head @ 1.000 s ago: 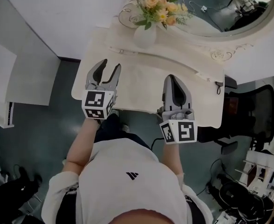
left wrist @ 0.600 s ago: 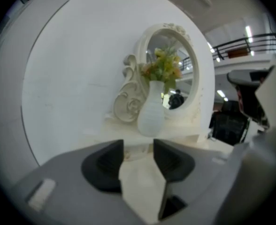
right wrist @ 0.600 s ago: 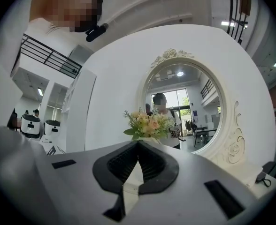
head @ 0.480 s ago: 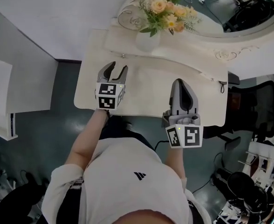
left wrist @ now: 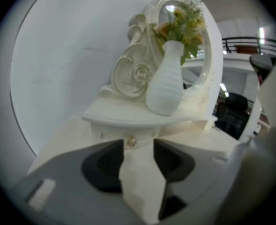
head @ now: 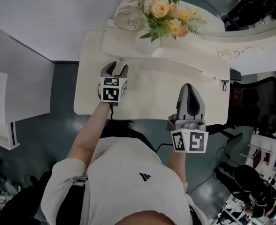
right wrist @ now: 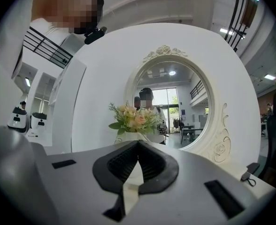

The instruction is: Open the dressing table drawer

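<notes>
Our left tongs [left wrist: 139, 146] gape, lined up on the drawer knob [left wrist: 131, 141], right tongs [right wrist: 138, 143] closed, empty; we should clamp squarely, pull straight.

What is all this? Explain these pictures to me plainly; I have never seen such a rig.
No robot here: a person holds a two-jaw gripper in each hand. One picture looks down from a head camera; the other two come from cameras riding on each gripper. The left gripper has its jaws apart, pointed at a small drawer knob on the white dressing table. The right gripper is shut, empty, above the tabletop. A white vase of flowers stands before the round mirror.
</notes>
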